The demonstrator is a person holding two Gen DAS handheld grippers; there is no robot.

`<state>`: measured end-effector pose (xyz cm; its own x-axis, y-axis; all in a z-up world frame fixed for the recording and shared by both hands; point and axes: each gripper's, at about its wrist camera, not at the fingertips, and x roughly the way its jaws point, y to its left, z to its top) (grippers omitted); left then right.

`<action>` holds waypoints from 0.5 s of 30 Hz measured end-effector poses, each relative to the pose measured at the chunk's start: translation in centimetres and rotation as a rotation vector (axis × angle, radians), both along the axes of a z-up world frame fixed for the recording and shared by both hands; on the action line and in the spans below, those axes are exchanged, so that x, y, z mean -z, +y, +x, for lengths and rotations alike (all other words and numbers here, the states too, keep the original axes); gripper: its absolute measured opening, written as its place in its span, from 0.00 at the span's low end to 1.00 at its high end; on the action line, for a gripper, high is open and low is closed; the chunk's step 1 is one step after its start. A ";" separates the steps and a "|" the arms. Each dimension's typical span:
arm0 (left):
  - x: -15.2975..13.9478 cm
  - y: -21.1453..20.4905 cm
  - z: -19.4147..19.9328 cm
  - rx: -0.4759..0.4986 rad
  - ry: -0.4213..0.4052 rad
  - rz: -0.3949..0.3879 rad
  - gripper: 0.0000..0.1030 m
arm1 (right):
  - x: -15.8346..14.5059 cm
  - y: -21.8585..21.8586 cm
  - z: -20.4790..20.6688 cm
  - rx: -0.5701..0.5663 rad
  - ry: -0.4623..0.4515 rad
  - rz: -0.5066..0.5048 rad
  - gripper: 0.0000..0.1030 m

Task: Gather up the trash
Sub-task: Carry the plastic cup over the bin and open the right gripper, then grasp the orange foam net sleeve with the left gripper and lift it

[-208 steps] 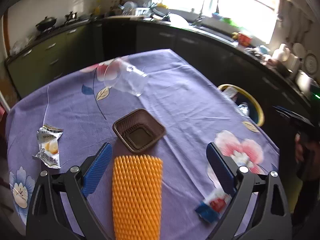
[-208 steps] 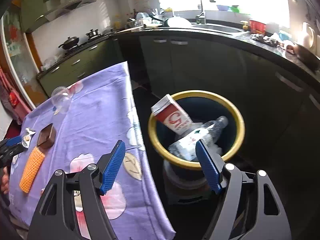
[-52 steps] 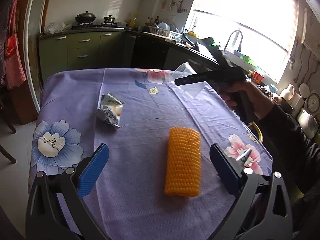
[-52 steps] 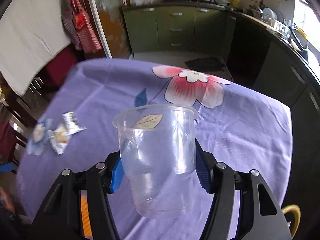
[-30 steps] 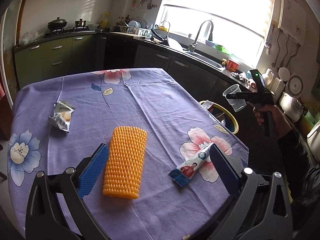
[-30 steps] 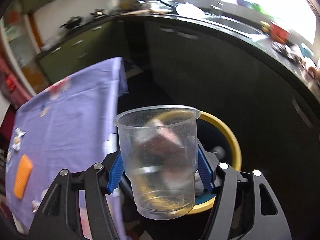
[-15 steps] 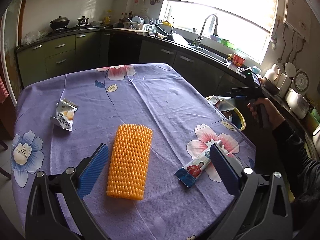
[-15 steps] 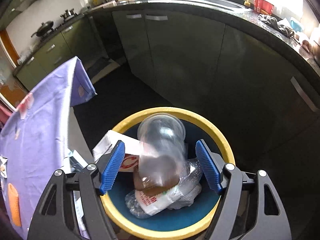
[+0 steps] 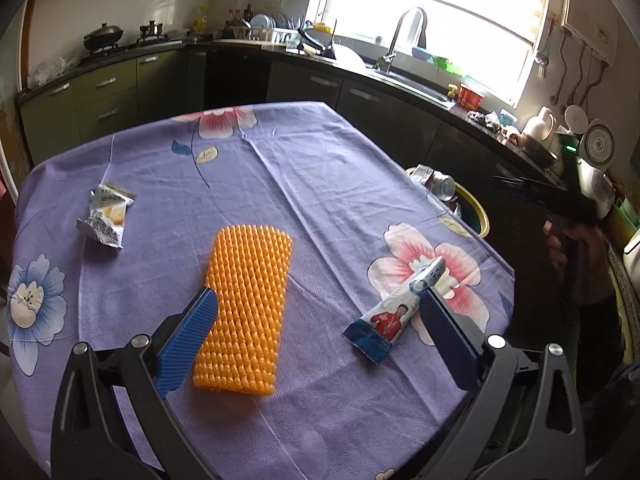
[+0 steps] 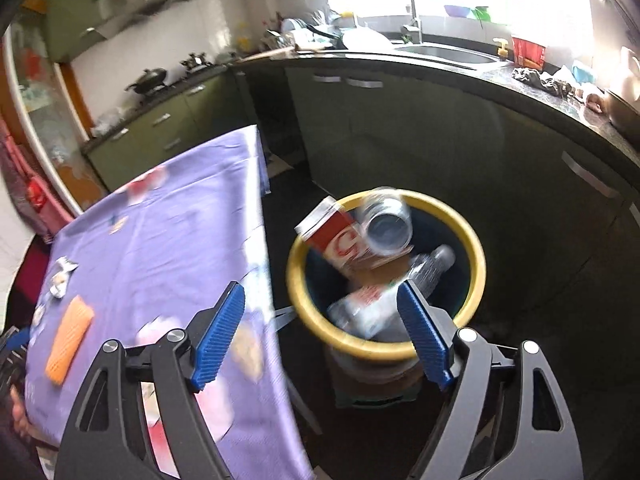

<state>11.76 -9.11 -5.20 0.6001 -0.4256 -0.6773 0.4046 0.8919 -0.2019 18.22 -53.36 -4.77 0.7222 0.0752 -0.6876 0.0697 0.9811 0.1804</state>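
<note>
An orange foam fruit net [image 9: 246,312] lies on the purple flowered tablecloth [image 9: 312,184], between the fingers of my left gripper [image 9: 316,334], which is open and empty just above it. A red and blue tube wrapper [image 9: 394,310] lies by its right finger. A crumpled snack packet [image 9: 105,216] lies at the left. My right gripper [image 10: 324,330] is open and empty above the yellow-rimmed trash bin [image 10: 478,264]. The clear plastic cup [image 10: 386,226] lies in the bin on a red carton [image 10: 330,236] and a plastic bottle [image 10: 400,292].
The bin [image 9: 474,206] stands on the floor off the table's right edge. Dark cabinets and a counter with a sink [image 9: 404,76] run behind. The right gripper's handle and hand [image 9: 568,216] show at the right of the left wrist view.
The right gripper opened and dropped the clear cup into the bin, then drew back and up. The left gripper stayed open over the orange net, shifting only slightly.
</note>
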 end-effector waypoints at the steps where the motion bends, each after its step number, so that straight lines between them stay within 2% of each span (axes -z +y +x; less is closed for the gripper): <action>1: 0.2 0.0 0.2 0.000 0.006 0.008 0.93 | 0.0 0.7 -1.4 -0.009 -0.012 0.008 0.76; 8: 2.4 -0.2 3.1 -0.017 0.050 0.106 0.93 | 0.8 4.5 -6.7 -0.060 -0.049 0.035 0.76; 15: 4.9 0.3 5.8 -0.036 0.140 0.124 0.93 | 1.5 6.2 -7.2 -0.100 -0.064 0.091 0.76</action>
<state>17.59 -8.85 -10.10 0.5102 -0.3137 -0.8008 0.3475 0.9269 -0.1418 10.98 -47.16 -6.28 0.7502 0.2085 -0.6275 -0.0417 0.9620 0.2698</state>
